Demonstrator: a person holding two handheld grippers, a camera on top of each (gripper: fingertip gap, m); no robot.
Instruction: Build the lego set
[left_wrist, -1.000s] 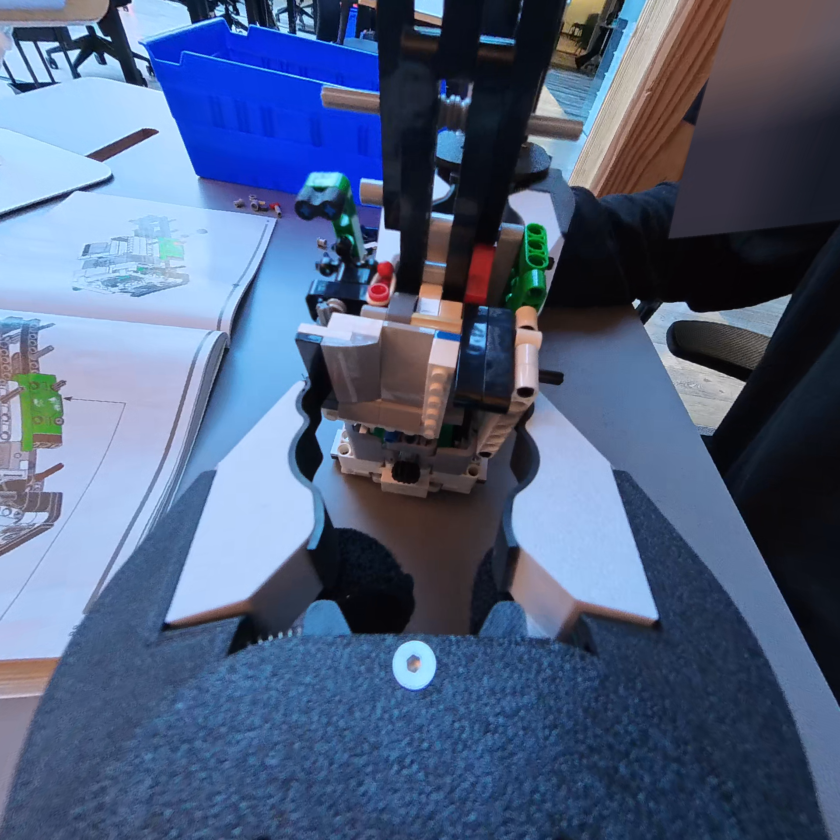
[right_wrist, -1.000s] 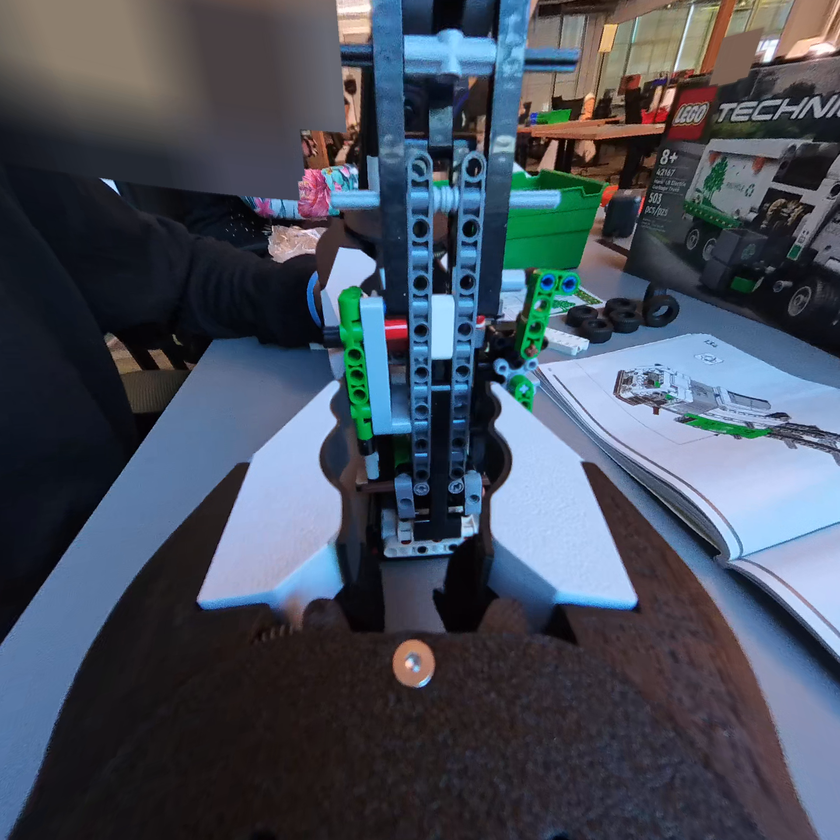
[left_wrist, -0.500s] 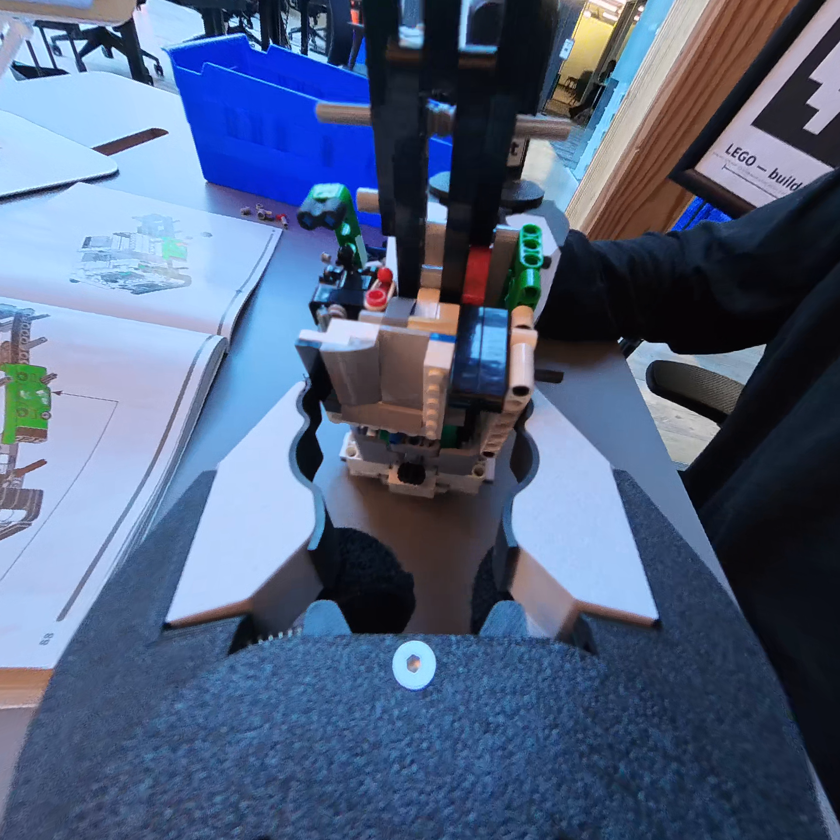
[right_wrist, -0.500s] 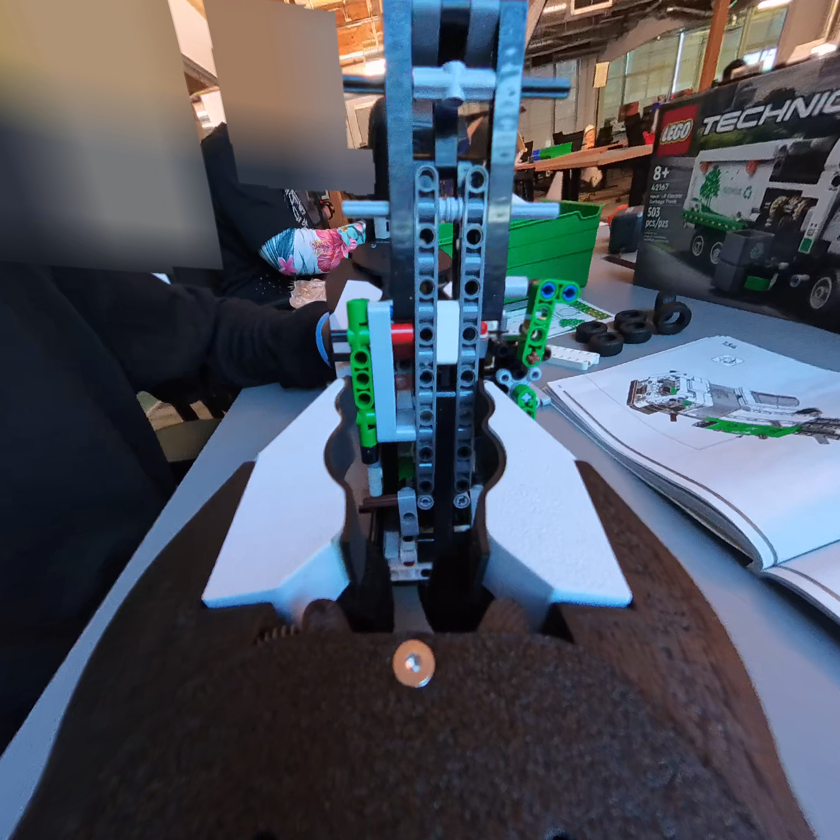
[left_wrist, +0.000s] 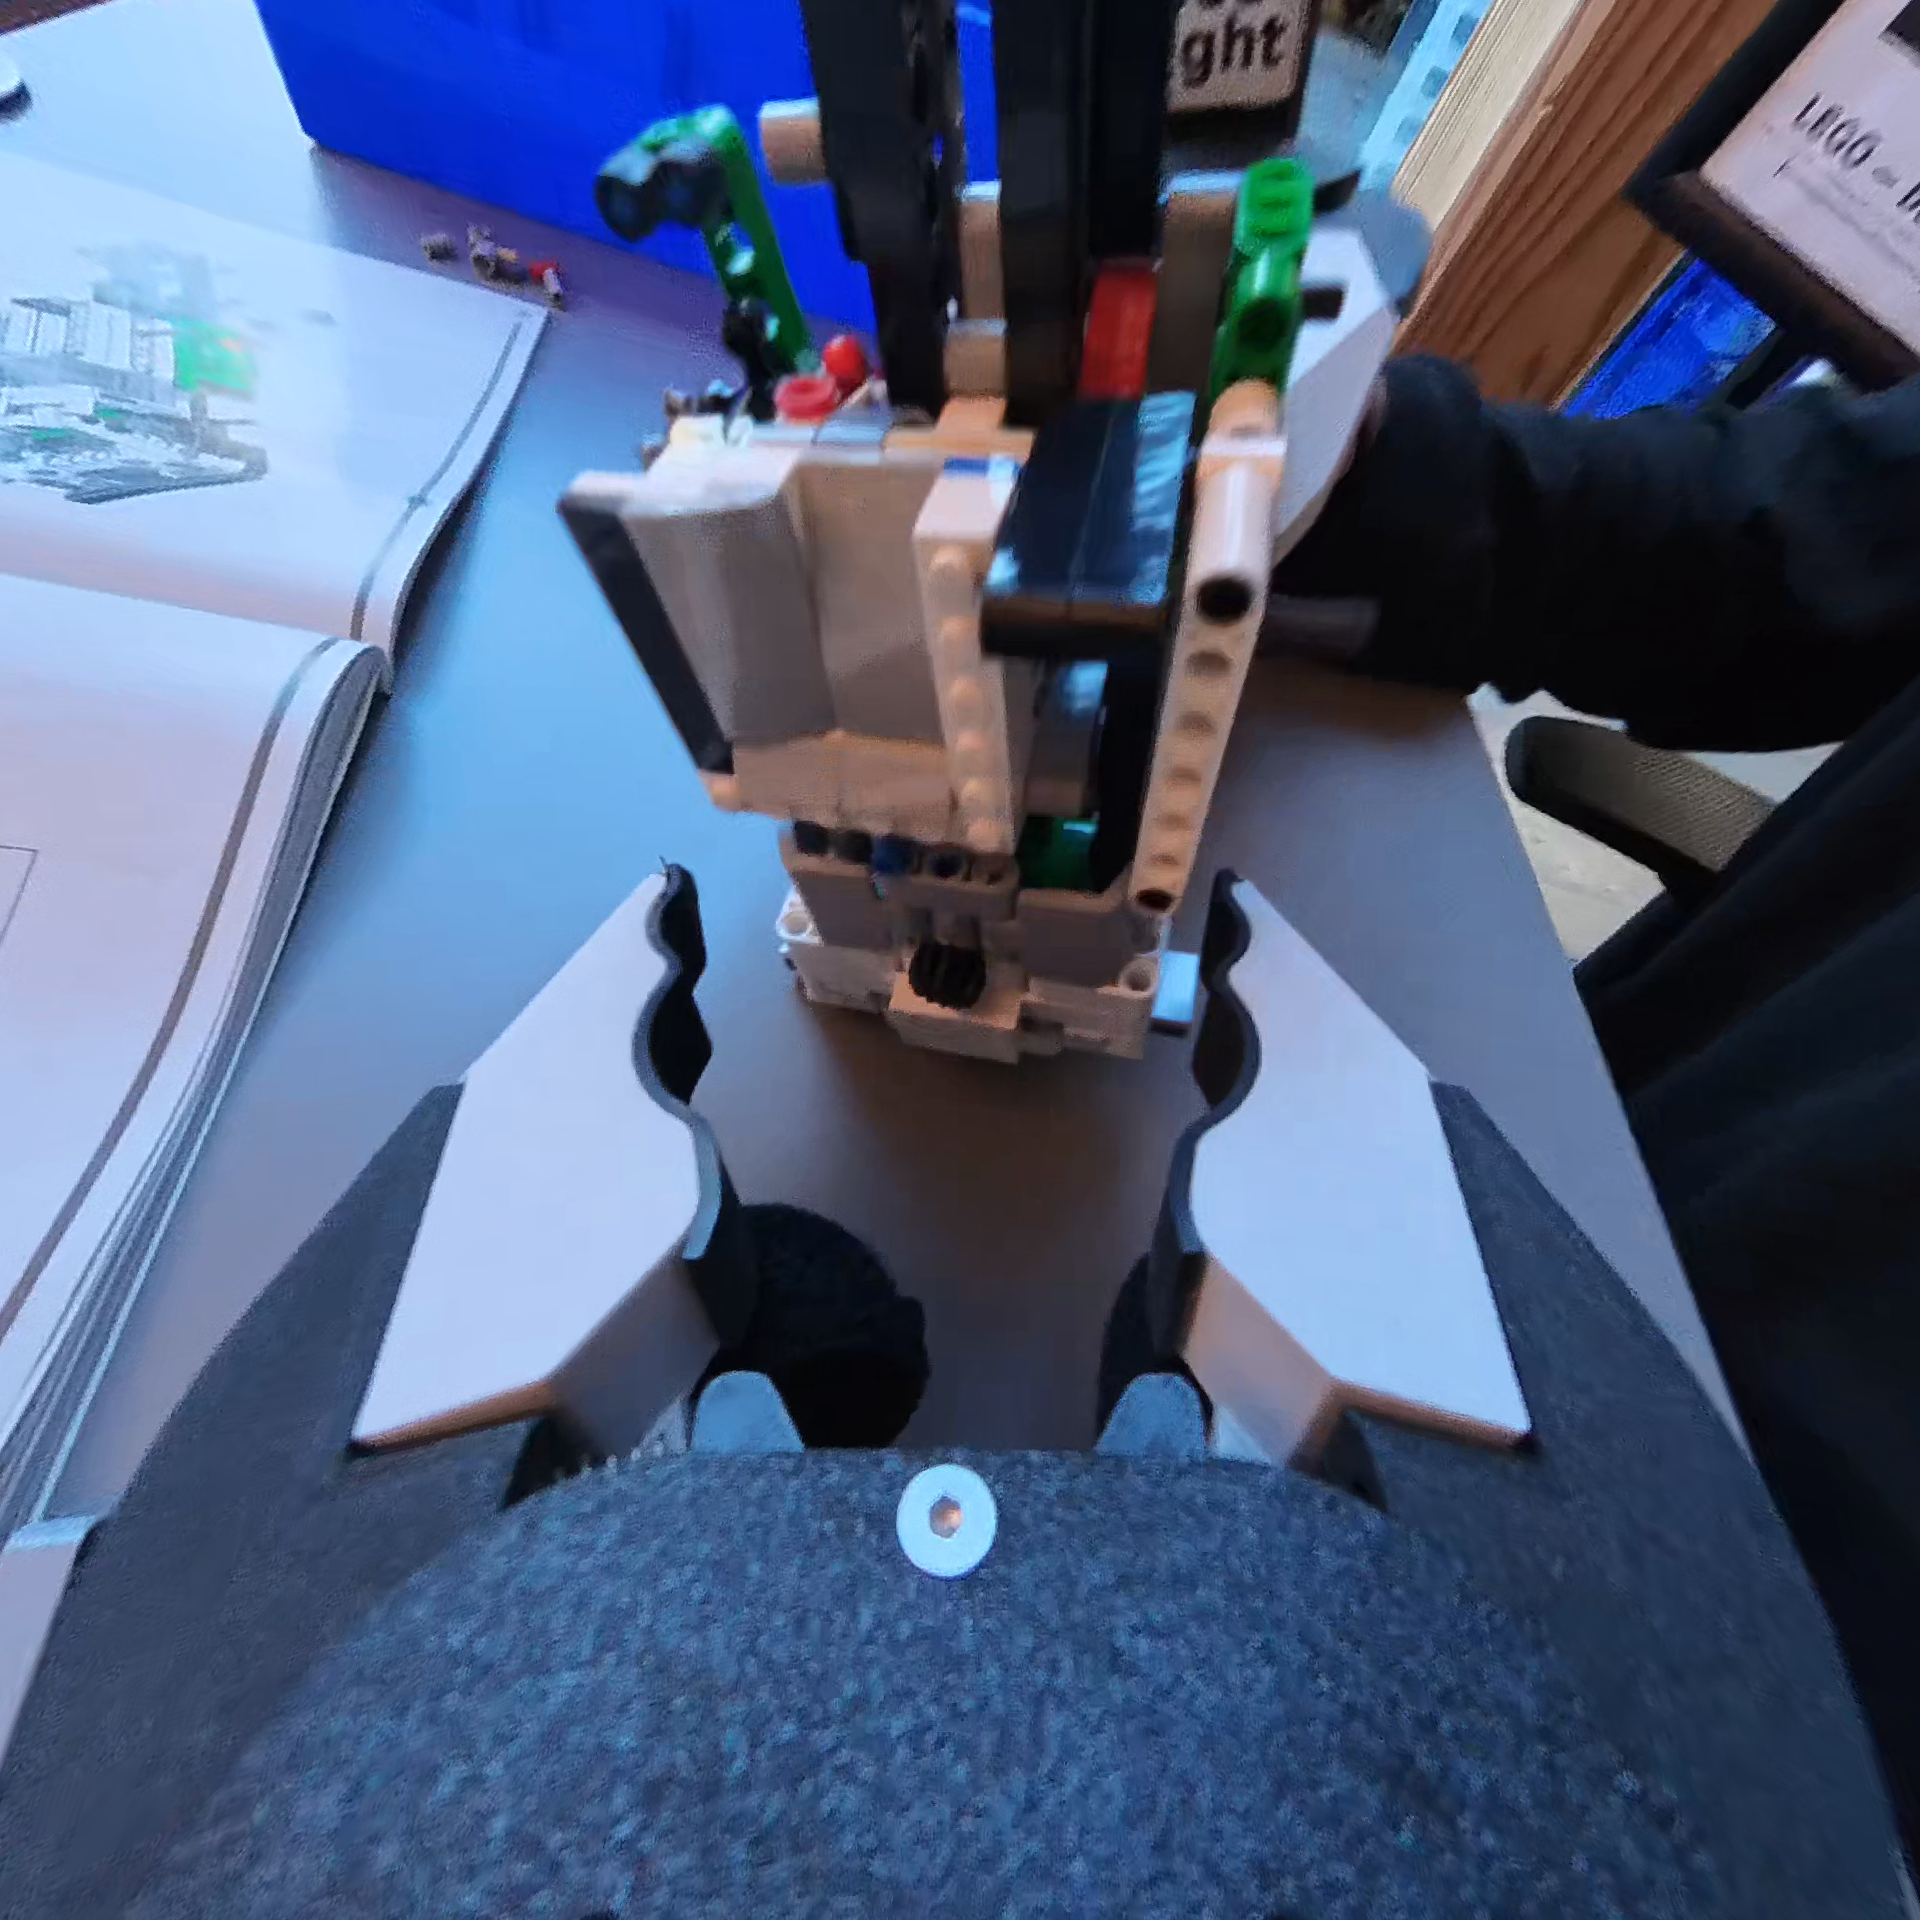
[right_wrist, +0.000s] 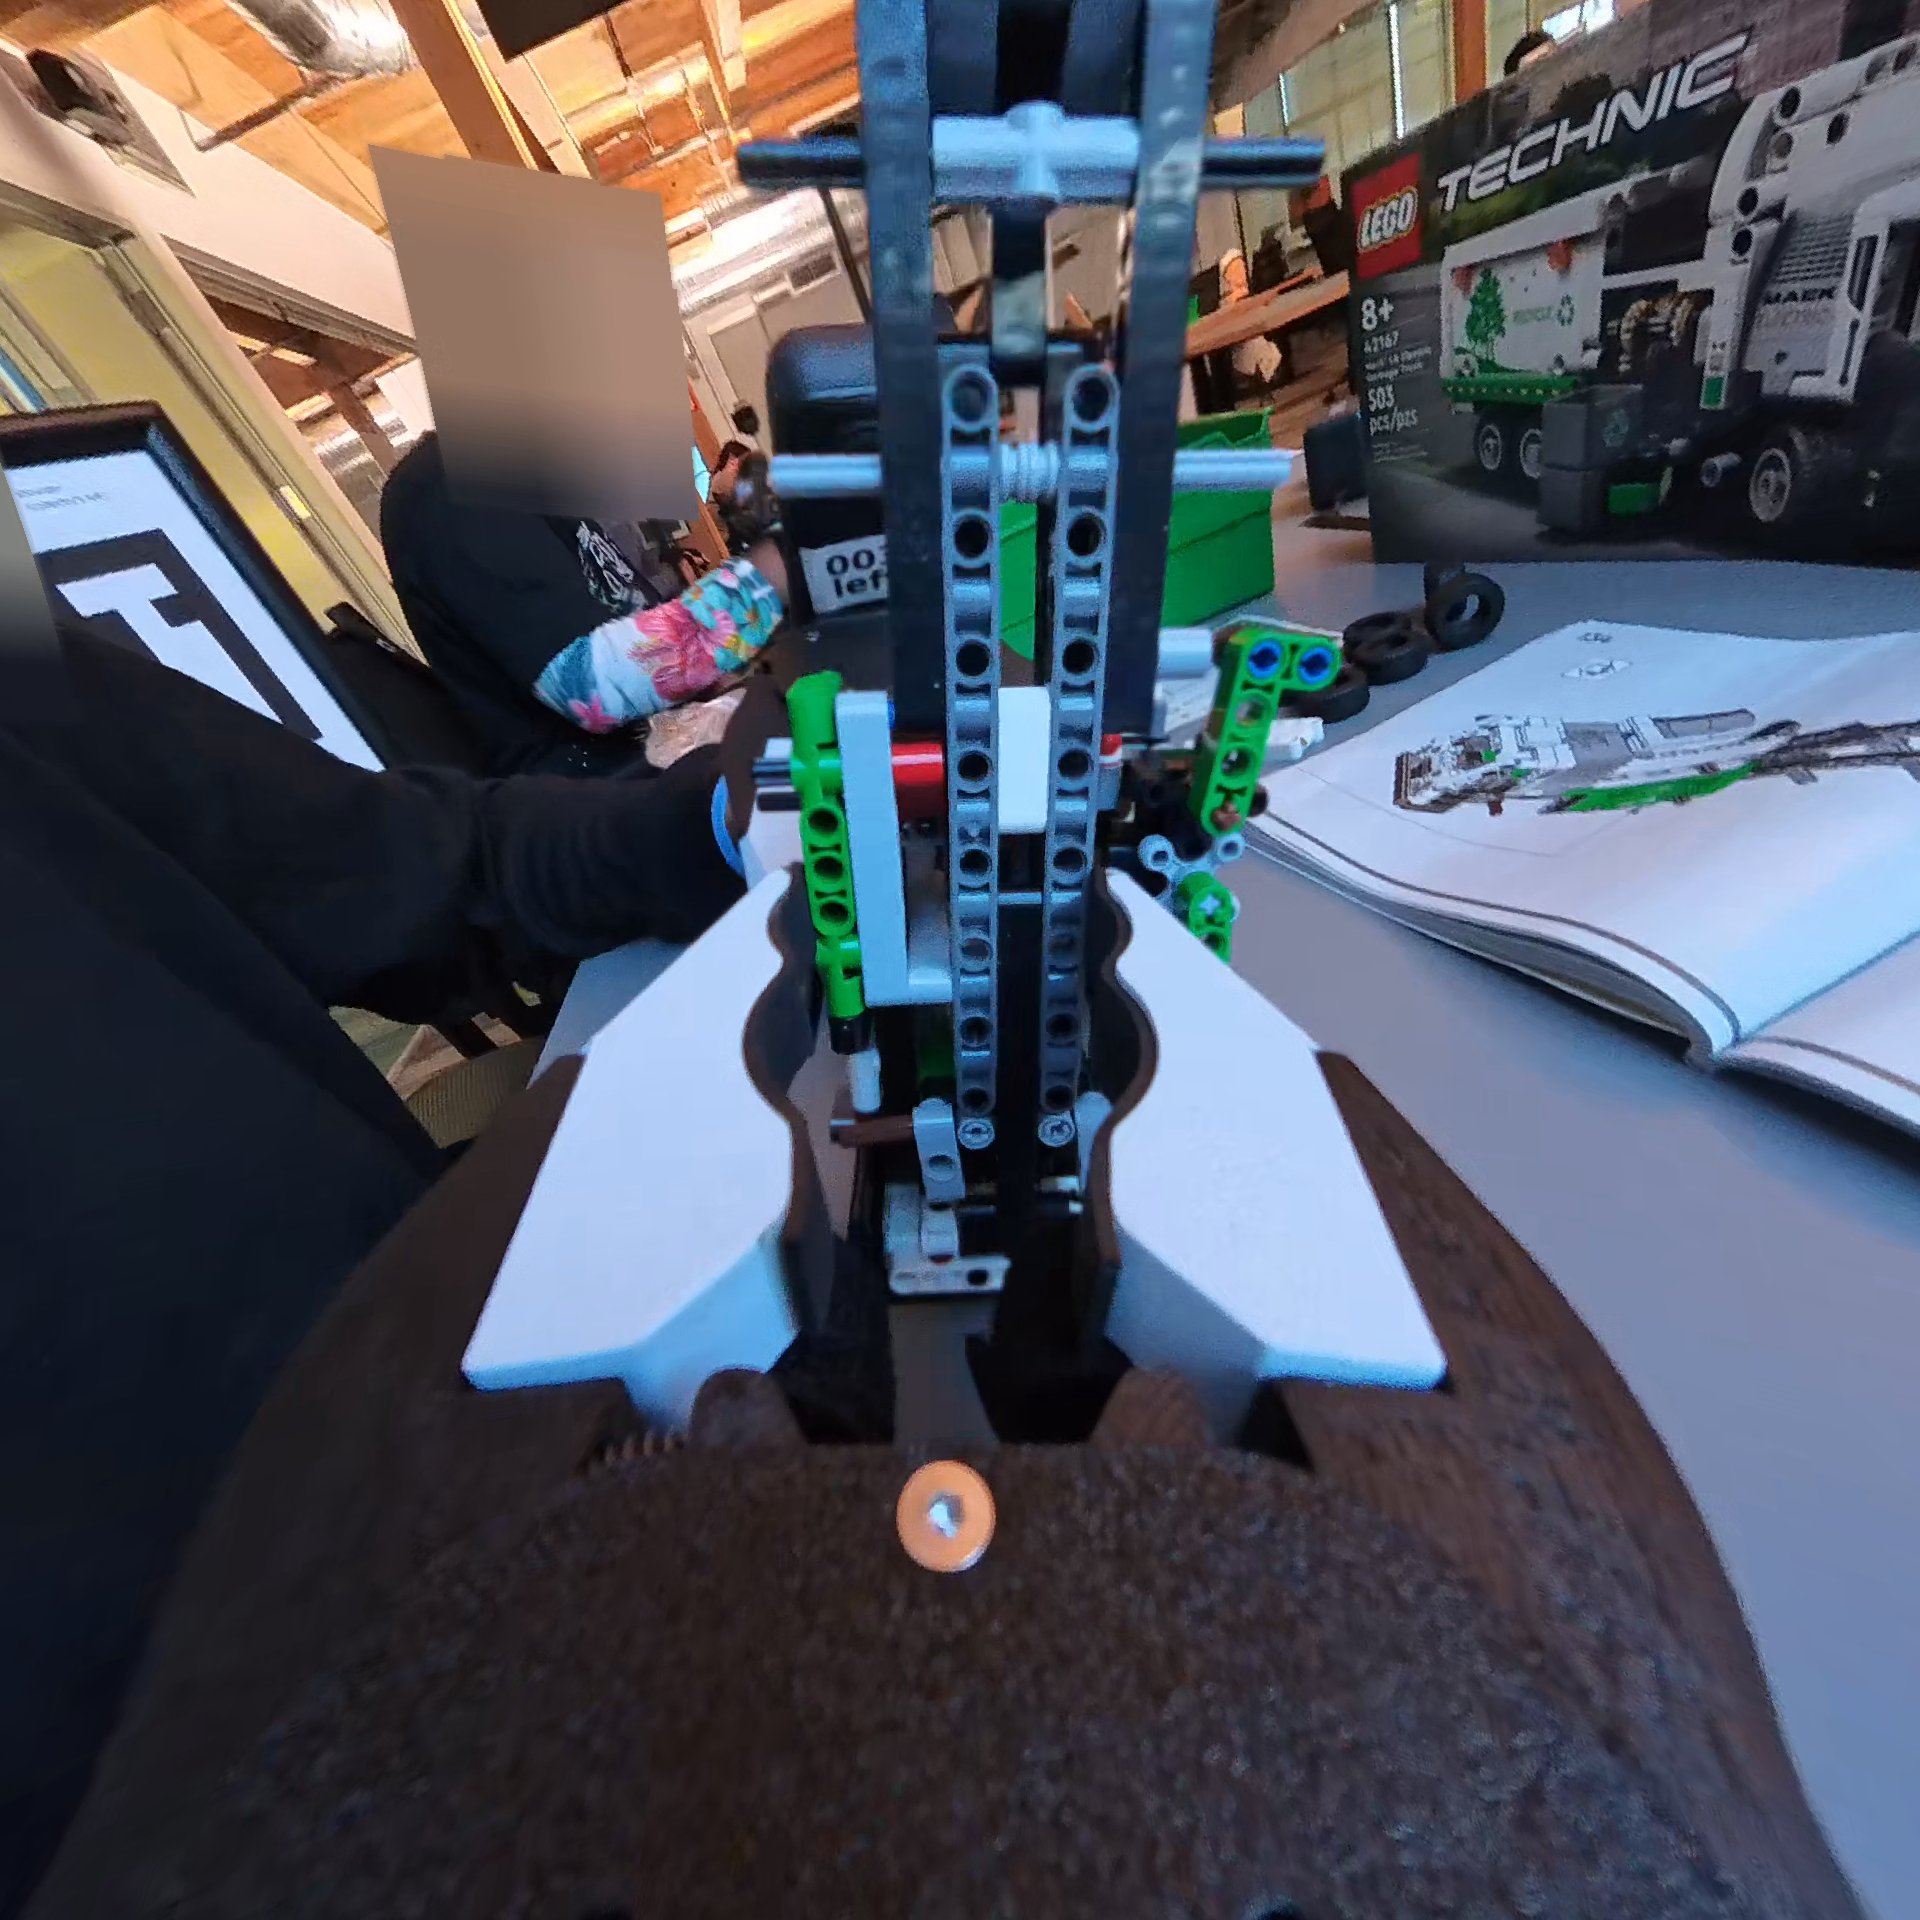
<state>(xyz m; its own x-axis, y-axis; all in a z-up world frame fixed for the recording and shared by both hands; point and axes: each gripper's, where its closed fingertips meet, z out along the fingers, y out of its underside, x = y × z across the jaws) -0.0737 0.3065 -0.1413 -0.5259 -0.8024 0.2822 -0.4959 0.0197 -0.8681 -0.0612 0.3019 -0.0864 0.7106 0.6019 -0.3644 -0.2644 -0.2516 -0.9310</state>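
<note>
An open-plan shared workspace or maker-style office with exposed wooden ceiling beams (right_wrist: 582, 114) overhead. Beyond the right gripper's fingers run long wooden worktables (right_wrist: 1262, 312) and large windows (right_wrist: 1340, 73). A seated person in black (right_wrist: 499, 582) works left of those fingers. A blue plastic storage bin (left_wrist: 540, 114) stands beyond the left gripper's fingers, a black office chair (left_wrist: 1631, 805) to their right.

Left wrist cam sits low behind left gripper (left_wrist: 951, 904), looks fwd & slightly down, close on lego model (left_wrist: 935, 665); book to its left. Right wrist cam behind right gripper (right_wrist: 951, 935) faces opposite way, very close on same model (right_wrist: 1023, 727). Both share model, table (left_wrist: 540, 727), instruction book (right_wrist: 1579, 831)
</note>
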